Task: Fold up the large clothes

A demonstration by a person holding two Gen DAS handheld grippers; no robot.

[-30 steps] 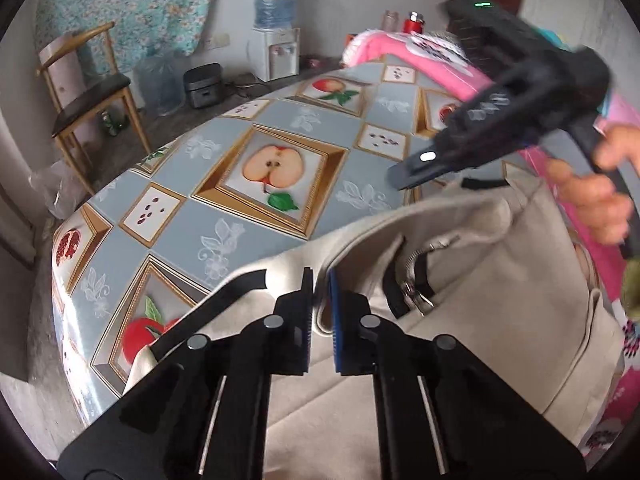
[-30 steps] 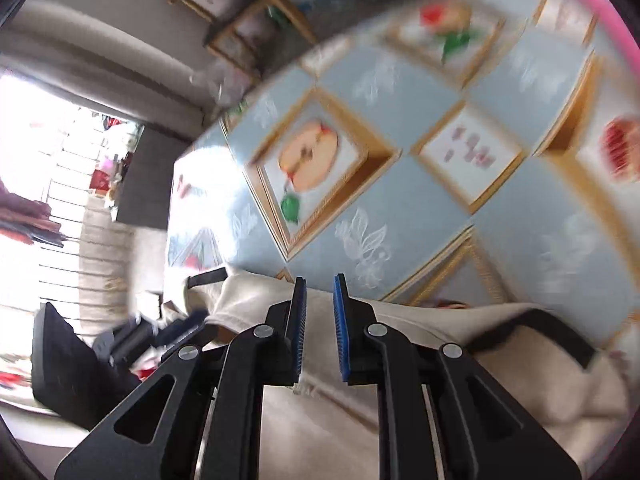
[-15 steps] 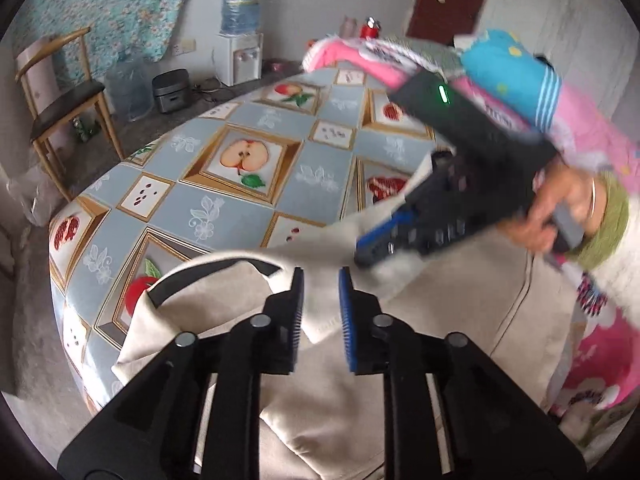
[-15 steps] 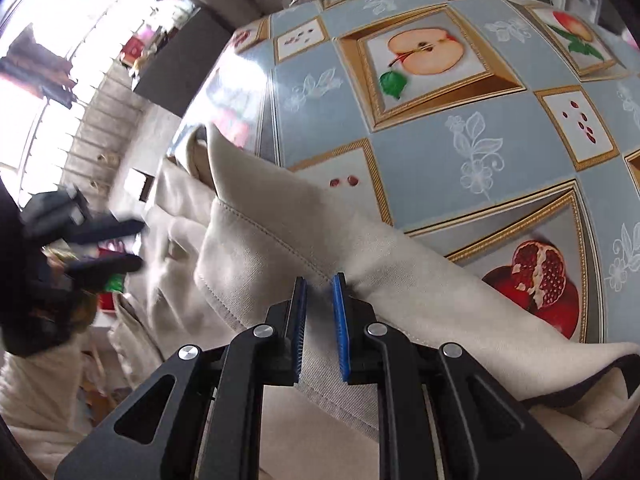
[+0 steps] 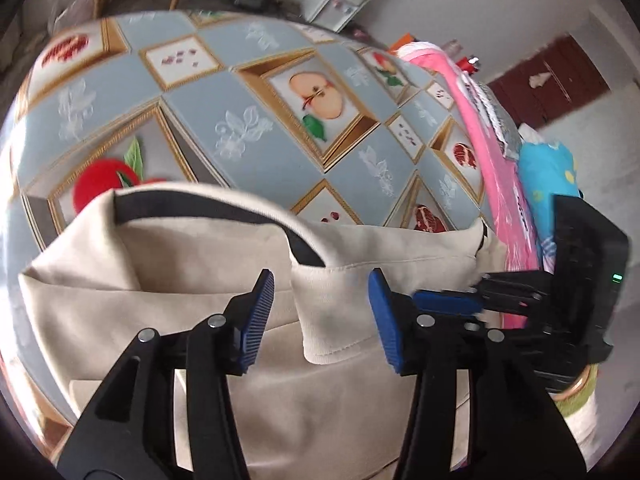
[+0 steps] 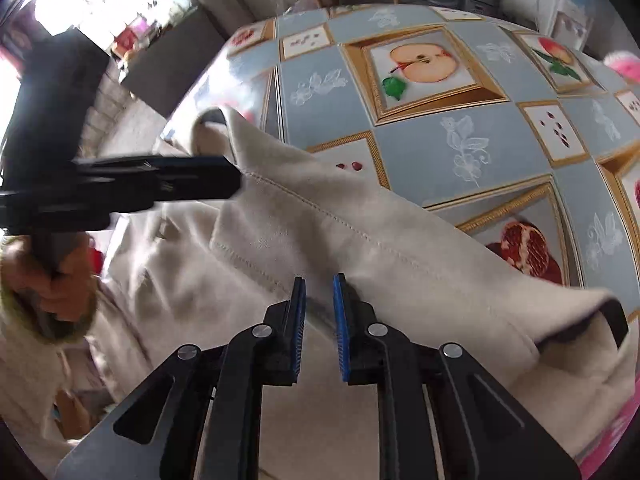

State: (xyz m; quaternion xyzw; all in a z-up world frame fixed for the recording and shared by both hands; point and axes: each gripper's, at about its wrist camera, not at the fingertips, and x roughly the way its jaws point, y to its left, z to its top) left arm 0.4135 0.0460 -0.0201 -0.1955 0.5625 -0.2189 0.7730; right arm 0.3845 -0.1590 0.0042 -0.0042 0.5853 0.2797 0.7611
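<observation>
A large beige garment point(image 5: 160, 280) with dark lining lies bunched on the fruit-print tablecloth point(image 5: 240, 100). My left gripper point(image 5: 320, 308) hovers over it; its jaws are opening, and a beige flap lies between them untouched by the pads. In the left wrist view my right gripper point(image 5: 444, 304) sits just to the right at the cloth's edge. In the right wrist view my right gripper point(image 6: 319, 312) stands nearly shut, pinching the garment point(image 6: 360, 240) beside a stitched seam. My left gripper point(image 6: 236, 180) reaches in from the left over the cloth, held by a hand point(image 6: 60, 280).
A pile of pink cloth point(image 5: 472, 100) and a blue item point(image 5: 548, 168) lie along the table's right side. The tablecloth point(image 6: 440, 152) stretches beyond the garment. A chair, a water dispenser and a small appliance stand on the floor behind the table.
My left jaws have spread apart and let go of the beige fold. Both views have rolled, and the right gripper has come close beside the left one, still pinching the cloth.
</observation>
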